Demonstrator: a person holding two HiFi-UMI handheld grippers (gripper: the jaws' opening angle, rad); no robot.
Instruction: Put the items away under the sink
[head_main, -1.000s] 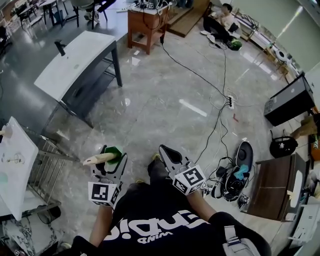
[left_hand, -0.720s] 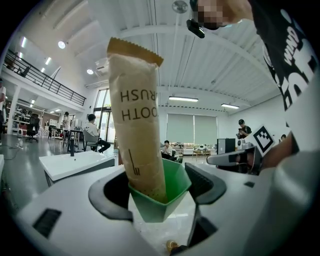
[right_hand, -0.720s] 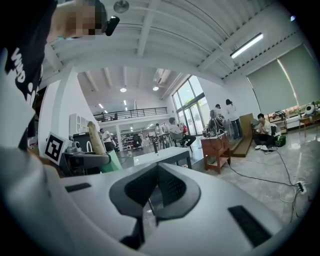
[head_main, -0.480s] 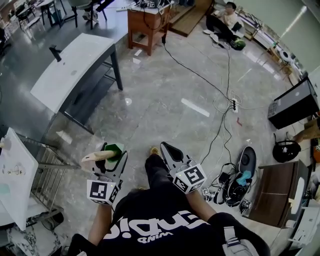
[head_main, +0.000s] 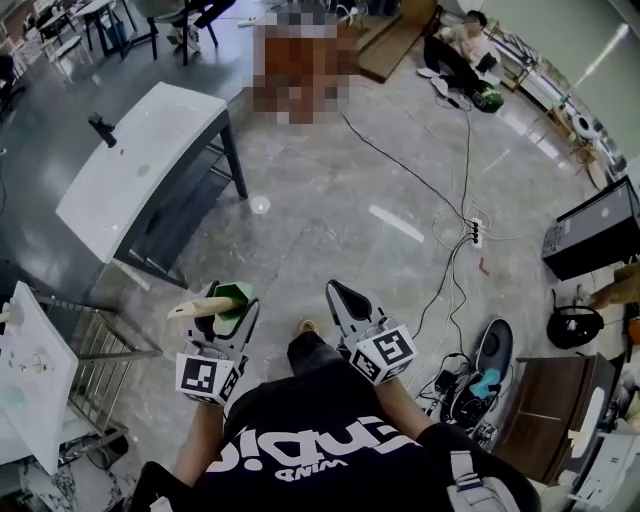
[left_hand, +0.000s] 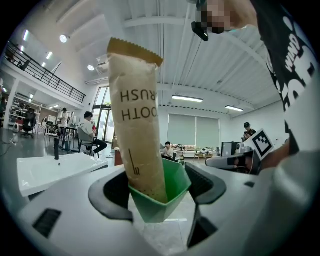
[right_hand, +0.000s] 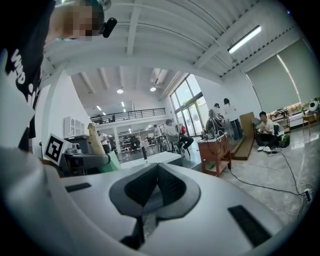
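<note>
Far left in the head view stands the white sink counter on dark legs (head_main: 150, 150), a black tap (head_main: 100, 128) near its back edge, well apart from both tools across the grey polished floor (head_main: 330, 200). Next comes the left gripper (head_main: 236, 312): in the left gripper view its jaws stand partly apart and clamp the sides of a green faceted plastic cup (left_hand: 162, 195). A tan paper toothbrush packet (left_hand: 137, 125) stands inside the cup, leaning a little, and in the head view its top sticks out to the left. Just beside it, over the person's dark shirt, sits the right gripper (head_main: 338, 298). Its jaws are pressed together, tip to tip, with nothing between them. Further right, a black cable (head_main: 440, 250) trails over the floor.
</note>
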